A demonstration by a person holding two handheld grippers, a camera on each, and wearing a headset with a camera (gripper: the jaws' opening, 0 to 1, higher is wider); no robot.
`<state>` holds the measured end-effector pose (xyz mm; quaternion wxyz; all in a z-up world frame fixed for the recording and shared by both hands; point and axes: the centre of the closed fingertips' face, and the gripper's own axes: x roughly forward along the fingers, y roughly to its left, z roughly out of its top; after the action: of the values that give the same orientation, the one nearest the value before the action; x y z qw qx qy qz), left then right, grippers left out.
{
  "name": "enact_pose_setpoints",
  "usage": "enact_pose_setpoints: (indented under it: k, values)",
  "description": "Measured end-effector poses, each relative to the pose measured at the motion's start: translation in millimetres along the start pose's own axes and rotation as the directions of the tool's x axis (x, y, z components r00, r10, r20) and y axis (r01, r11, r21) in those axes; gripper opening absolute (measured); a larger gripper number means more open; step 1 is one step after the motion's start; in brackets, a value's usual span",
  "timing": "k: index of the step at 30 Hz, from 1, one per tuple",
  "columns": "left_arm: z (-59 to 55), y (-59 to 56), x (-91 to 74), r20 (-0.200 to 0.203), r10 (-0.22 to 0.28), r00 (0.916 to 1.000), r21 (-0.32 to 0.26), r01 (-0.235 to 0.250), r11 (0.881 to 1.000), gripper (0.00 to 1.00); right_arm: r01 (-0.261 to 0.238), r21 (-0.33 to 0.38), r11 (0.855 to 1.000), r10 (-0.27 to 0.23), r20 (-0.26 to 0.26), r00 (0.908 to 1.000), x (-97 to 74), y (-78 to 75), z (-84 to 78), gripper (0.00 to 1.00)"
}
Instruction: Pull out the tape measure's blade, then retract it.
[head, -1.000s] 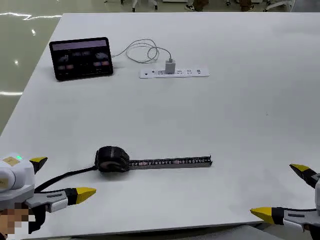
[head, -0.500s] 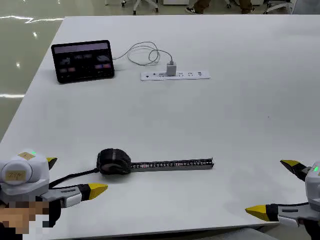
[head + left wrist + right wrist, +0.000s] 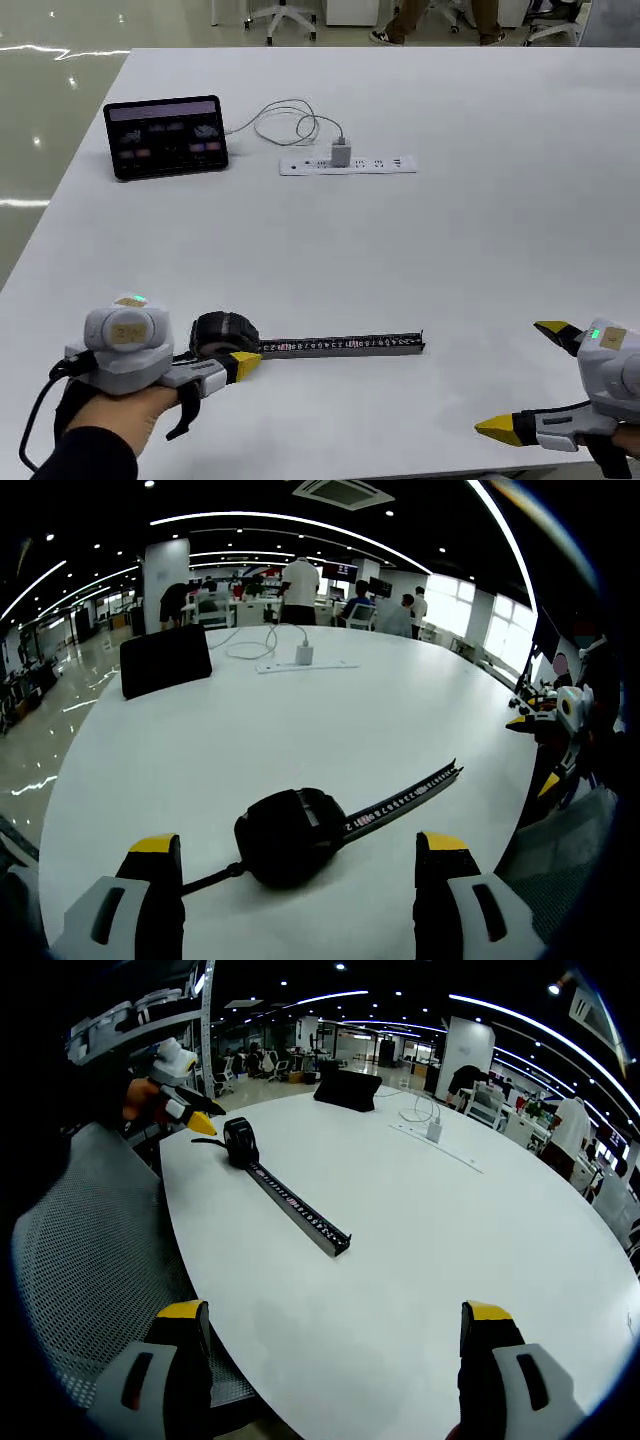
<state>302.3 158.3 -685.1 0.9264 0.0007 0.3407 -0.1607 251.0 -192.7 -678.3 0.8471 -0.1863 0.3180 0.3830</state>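
- My left gripper (image 3: 297, 845) is spread wide, with nothing pinched. Its two yellow-tipped jaws stand on either side of the tape measure's case (image 3: 290, 835), and in the left gripper view I see a gap between each jaw and the case.
- The black case sits on the white tabletop (image 3: 450, 250) near the front edge on my left side. A black cord (image 3: 210, 880) trails from it back toward me.
- The tape measure's blade (image 3: 345, 345) is drawn out of the case and lies flat on the tabletop, running to my right. Its end hook rests on the surface, well apart from my right gripper (image 3: 523, 378).
- My right gripper is also spread and holds nothing. It hovers at the near right edge of the tabletop, and from its own view the blade (image 3: 300, 1210) runs away toward the case (image 3: 238, 1135).
- At the far side stand a dark tablet (image 3: 166, 136) and a white power strip (image 3: 347, 163). A charger (image 3: 341, 153) is plugged into the strip, and a looped white cable (image 3: 285, 115) runs from the charger to the tablet.
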Motion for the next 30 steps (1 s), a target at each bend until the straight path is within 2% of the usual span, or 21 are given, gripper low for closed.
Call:
enact_pose_setpoints:
  k: [2,5,10,14,15,17,20,26,28,29,30]
  values:
    - [-1.2,-6.8,4.9,0.008,-0.019,0.9998,-0.021,0.019,1.0,0.92,-0.005,-0.007,1.0,0.005,-0.001,1.0,1.1,-0.7,0.9,1.0]
    - [-3.3,-12.8,8.3,0.011,-0.023,0.9997,-0.009,0.023,1.0,0.93,-0.01,-0.017,1.0,0.01,0.001,0.9999,3.8,0.6,4.4,1.0]
    - [-1.3,-8.8,13.0,0.036,-0.007,0.9993,-0.006,0.008,1.0,0.93,-0.026,-0.058,0.998,0.026,0.002,0.9997,10.0,0.9,11.2,1.0]
    - [-6.0,-3.3,20.9,0.02,0.013,0.9997,0.016,-0.013,1.0,0.94,-0.053,-0.101,0.993,0.051,-0.016,0.9985,17.6,1.4,16.7,1.0]
    - [-5.9,-3.4,22.7,0.029,0.006,0.9996,0.009,-0.007,1.0,0.94,-0.064,-0.121,0.991,0.062,-0.023,0.9978,21.1,1.6,18.9,1.0]
    - [-7.7,-3.5,26.2,0.021,0.005,0.9998,0.003,-0.005,1.0,0.98,-0.088,-0.156,0.984,0.082,-0.043,0.9957,27.2,1.5,21.3,1.0]
    - [-5.9,-7.0,27.9,0.032,-0.003,0.9995,0.003,0.002,1.0,1.0,-0.116,-0.183,0.976,0.106,-0.061,0.9925,36.4,-1.3,24.4,1.0]
    - [-9.5,-6.3,33.0,0.024,-0.007,0.9997,-0.011,0.007,1.0,1.0,-0.168,-0.203,0.965,0.149,-0.103,0.9834,52.4,-7.8,26.7,1.0]
    - [-5.0,-5.5,32.7,0.047,-0.004,0.9989,0.008,0.003,1.0,1.0,-0.206,-0.225,0.952,0.183,-0.116,0.9761,57.9,-5.3,27.5,1.0]
    - [-3.3,-5.1,32.9,0.057,0.001,0.9984,0.032,-0.002,0.999,1.0,-0.225,-0.234,0.946,0.201,-0.122,0.972,59.1,-2.4,28.2,1.0]
    - [-1.3,-3.9,33.3,0.065,0.01,0.9978,0.081,-0.015,0.997,1.0,-0.244,-0.255,0.936,0.216,-0.133,0.9673,62.3,-0.6,28.6,1.0]
